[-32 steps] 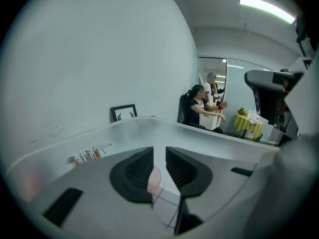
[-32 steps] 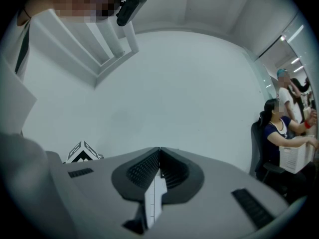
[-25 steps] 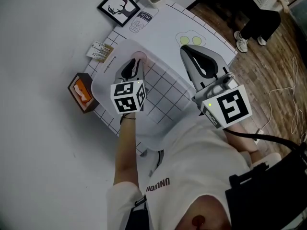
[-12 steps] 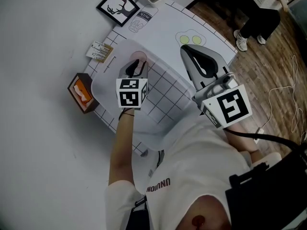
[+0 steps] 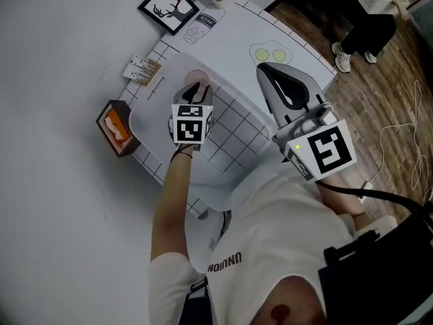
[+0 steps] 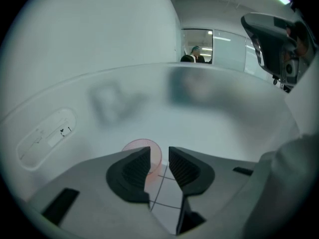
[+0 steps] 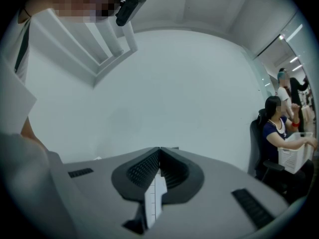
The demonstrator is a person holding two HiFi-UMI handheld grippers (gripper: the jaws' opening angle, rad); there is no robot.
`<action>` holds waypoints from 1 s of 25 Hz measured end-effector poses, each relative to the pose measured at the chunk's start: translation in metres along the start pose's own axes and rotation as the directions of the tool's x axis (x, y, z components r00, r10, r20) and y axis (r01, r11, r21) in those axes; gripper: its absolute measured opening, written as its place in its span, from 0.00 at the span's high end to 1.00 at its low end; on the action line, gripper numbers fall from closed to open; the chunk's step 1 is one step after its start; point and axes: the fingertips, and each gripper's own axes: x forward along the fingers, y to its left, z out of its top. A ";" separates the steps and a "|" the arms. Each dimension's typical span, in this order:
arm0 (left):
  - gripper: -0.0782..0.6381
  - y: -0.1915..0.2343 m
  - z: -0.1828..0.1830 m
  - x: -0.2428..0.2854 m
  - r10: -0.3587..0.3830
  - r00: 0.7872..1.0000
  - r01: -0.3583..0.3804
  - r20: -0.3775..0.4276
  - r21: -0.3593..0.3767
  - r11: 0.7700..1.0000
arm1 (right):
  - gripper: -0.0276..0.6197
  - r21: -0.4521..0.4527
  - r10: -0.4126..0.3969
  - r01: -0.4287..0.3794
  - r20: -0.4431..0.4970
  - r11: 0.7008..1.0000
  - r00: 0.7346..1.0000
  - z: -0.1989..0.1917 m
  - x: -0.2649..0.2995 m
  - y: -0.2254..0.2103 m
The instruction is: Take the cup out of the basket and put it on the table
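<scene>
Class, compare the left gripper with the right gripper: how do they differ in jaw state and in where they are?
The left gripper has its jaws apart; the right gripper has them shut on nothing. The left gripper is down inside the basket, with the pink cup showing through its gap; the right gripper is held outside the basket, facing a bare wall. Both are the same grey two-jaw type.

The fingers [image 6: 130, 171] of the left gripper [image 6: 159, 158] cover most of the pink cup [image 6: 142, 144]. Through the frosted basket [image 6: 224, 113] wall, shapes outside blur beyond telling.
</scene>
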 end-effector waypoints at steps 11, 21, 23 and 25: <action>0.74 0.002 -0.010 0.010 0.027 0.999 -0.026 -0.032 0.030 0.999 | 0.93 -0.007 -0.001 0.001 -0.001 1.000 1.000 -0.001 -0.001 -0.002; 0.74 0.000 -0.014 0.015 0.021 0.999 -0.019 -0.041 0.042 0.999 | 0.93 -0.009 0.007 -0.007 0.000 1.000 1.000 -0.001 0.000 0.000; 0.74 -0.001 -0.015 0.016 0.017 0.999 -0.015 -0.043 0.044 0.999 | 0.93 -0.009 0.007 -0.007 -0.001 1.000 1.000 -0.001 0.000 0.000; 0.74 -0.002 -0.016 0.016 0.012 0.999 -0.010 -0.046 0.043 0.999 | 0.93 -0.009 0.004 -0.004 -0.002 1.000 1.000 -0.001 0.000 -0.001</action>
